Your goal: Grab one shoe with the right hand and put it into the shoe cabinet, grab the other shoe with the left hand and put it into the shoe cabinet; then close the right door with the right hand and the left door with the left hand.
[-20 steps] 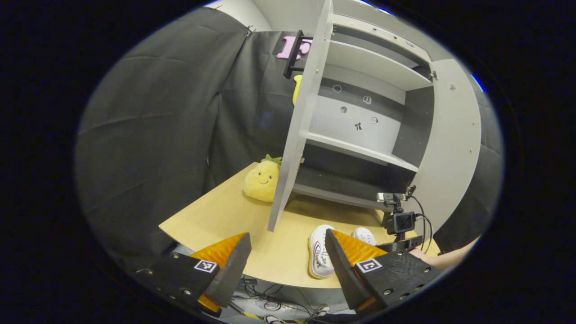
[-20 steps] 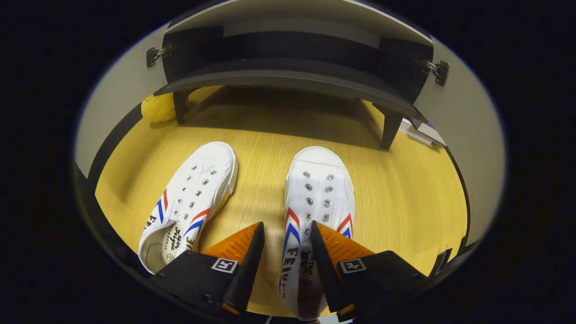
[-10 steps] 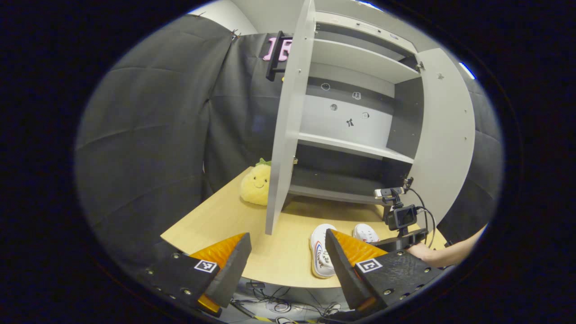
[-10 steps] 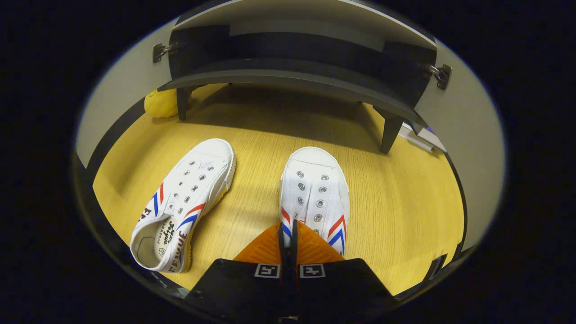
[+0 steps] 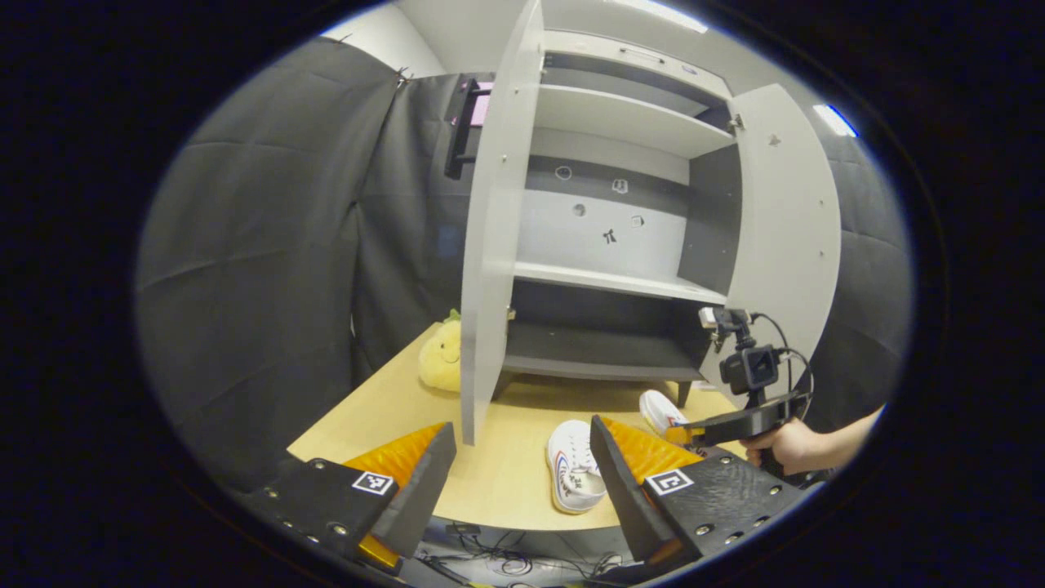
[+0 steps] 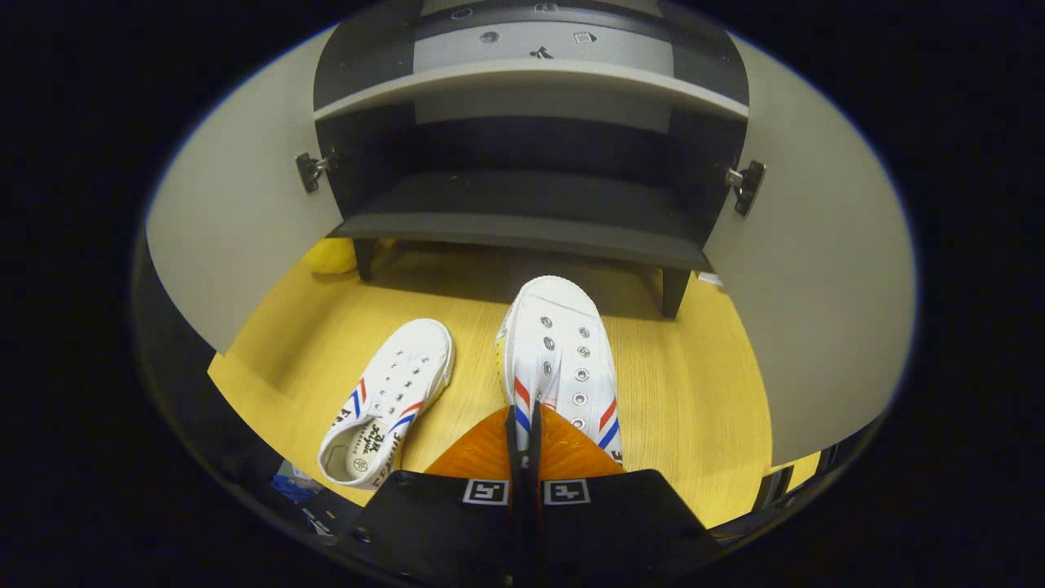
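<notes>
My right gripper (image 6: 522,411) is shut on the heel-side rim of a white canvas shoe (image 6: 559,351) with red and blue stripes. That shoe hangs above the wooden table (image 6: 702,408), toe pointing at the cabinet's dark bottom shelf (image 6: 522,222). Its twin, the second shoe (image 6: 392,400), lies on the table to the left. In the left gripper view my left gripper (image 5: 522,457) stands open over the table's near edge, with the second shoe (image 5: 571,465) just beyond it. Farther right, the right gripper (image 5: 682,423) carries the lifted shoe (image 5: 660,408).
The grey shoe cabinet (image 5: 604,278) stands on short legs with its left door (image 5: 486,245) and right door (image 5: 784,229) swung wide open. A yellow plush toy (image 5: 441,359) sits behind the left door. A hand (image 5: 784,445) holds the right gripper. Cables hang below the table's front edge.
My right gripper closed on the right-hand shoe and raised it off the table toward the cabinet. The left gripper stayed open and shifted slightly.
</notes>
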